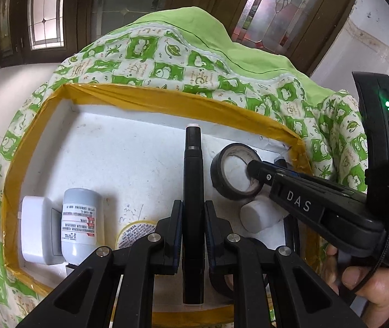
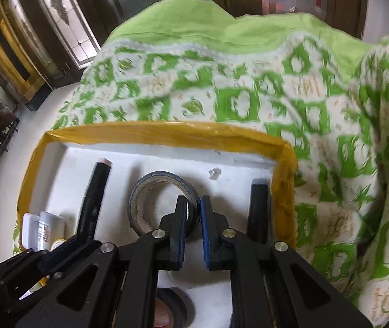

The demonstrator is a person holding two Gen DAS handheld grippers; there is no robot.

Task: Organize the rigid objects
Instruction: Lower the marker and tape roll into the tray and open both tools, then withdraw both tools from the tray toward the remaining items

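Both cameras ride on the grippers and look steeply down, close over a white tray [image 1: 145,147] with a yellow taped rim. The left wrist view faces the far rim and takes in the right gripper [image 1: 254,168] entering from the right. The right wrist view sits further right, catching the left gripper [image 2: 85,235] at its near left. Both share the tray [image 2: 167,136], the tape roll [image 1: 234,176] [image 2: 161,199] and the green quilt [image 1: 167,52] [image 2: 249,87] beyond.

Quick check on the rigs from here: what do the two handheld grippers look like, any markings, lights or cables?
Both are black plastic scissor-style linkages with silver pivot pins. The left gripper and right gripper have blue ribbed pads on their fingers. The right one's side carries white "DAS" lettering, a black module with a green light strapped on, and a thin black cable.
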